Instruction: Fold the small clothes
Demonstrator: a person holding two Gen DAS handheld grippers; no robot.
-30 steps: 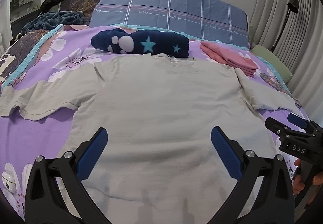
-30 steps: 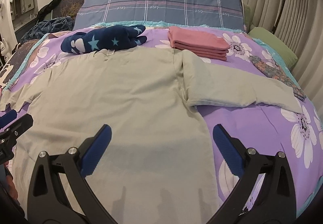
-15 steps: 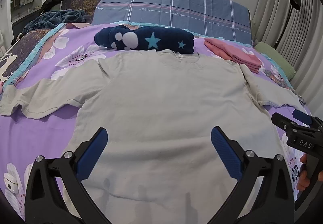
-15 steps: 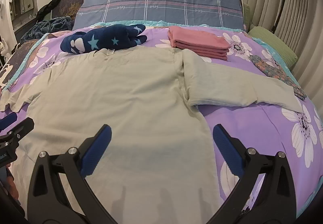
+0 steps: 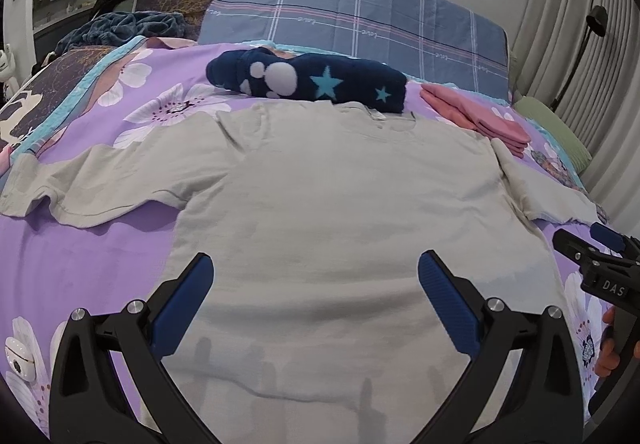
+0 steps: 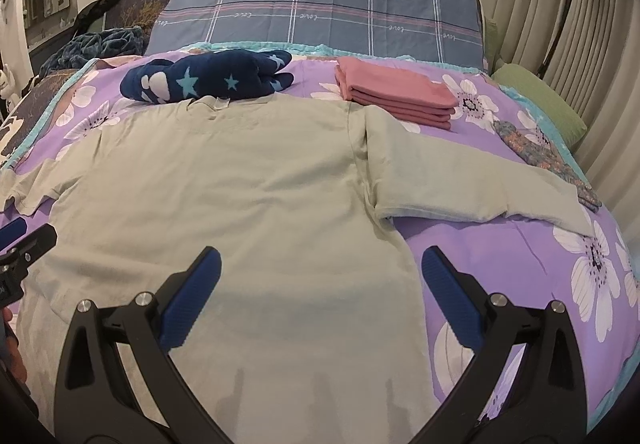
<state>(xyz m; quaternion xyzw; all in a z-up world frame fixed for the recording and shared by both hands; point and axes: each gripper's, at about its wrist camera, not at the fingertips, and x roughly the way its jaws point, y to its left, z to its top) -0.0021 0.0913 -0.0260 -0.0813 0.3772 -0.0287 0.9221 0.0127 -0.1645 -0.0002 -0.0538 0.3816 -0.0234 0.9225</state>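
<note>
Pale grey-green cotton T-shirt (image 5: 344, 203) spread flat, unfolded, on purple floral bedspread (image 6: 520, 264). Left gripper (image 5: 312, 284) and right gripper (image 6: 320, 276) above the hem, jaws spread, empty. Best pinched at one side's hem and shoulder, folded inward evenly.

My right gripper (image 6: 320, 294) spread wide above the grey long-sleeved shirt (image 6: 240, 203) lying flat on my purple floral bedspread (image 6: 520, 264), navy star blanket (image 6: 208, 79) and folded pink clothes (image 6: 396, 93) beyond the collar, left gripper (image 6: 20, 248) at the edge.
</note>
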